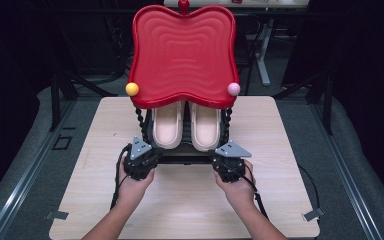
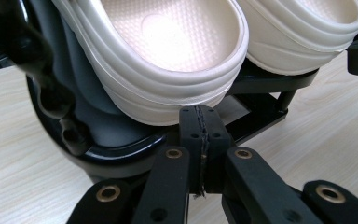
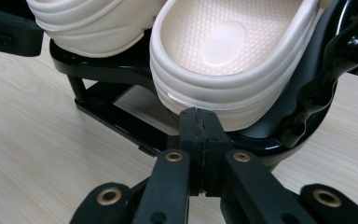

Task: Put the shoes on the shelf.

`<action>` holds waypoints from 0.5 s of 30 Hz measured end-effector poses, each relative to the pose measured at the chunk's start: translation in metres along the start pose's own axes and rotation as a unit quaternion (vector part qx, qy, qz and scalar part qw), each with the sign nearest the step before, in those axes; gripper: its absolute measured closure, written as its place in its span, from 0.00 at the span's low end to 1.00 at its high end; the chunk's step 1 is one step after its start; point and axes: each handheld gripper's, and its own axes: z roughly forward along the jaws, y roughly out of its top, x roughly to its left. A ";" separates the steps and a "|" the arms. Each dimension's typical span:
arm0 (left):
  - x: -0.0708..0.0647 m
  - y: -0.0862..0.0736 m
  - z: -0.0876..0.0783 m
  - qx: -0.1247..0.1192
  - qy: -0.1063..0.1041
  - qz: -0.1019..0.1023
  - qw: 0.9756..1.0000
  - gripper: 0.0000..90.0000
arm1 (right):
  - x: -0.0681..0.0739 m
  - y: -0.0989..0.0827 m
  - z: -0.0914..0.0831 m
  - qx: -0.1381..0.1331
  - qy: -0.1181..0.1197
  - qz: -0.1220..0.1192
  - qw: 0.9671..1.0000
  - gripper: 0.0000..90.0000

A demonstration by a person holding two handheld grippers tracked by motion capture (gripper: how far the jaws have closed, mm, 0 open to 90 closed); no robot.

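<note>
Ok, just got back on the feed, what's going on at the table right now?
A person holds the left gripper and the right gripper, both shut with nothing between the jaws, at the front edge of a black rack on the light wooden table. The rack carries a pair of cream rubber clogs on its lower tier, under a wavy red plastic top.

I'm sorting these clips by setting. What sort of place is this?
Probably a lab or test room, not a home: a lone pale wooden table on grey carpeted floor, metal floor rails beside it, dark surroundings with black stands behind.
</note>
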 end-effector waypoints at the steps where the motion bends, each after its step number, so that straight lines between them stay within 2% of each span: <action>1: -0.002 0.002 0.003 0.003 -0.001 0.000 1.000 1.00 | 0.000 0.000 0.001 -0.001 0.002 0.003 1.000 1.00; 6: -0.003 0.004 0.010 0.007 0.001 0.003 1.000 1.00 | 0.002 0.004 0.009 -0.004 -0.002 0.003 1.000 1.00; 8: -0.001 0.004 0.012 0.009 0.002 -0.004 1.000 1.00 | 0.003 0.005 0.012 -0.005 -0.001 0.004 1.000 1.00; 15: -0.001 0.004 0.020 0.013 0.004 -0.008 1.000 1.00 | 0.008 0.008 0.024 -0.001 0.002 0.003 1.000 1.00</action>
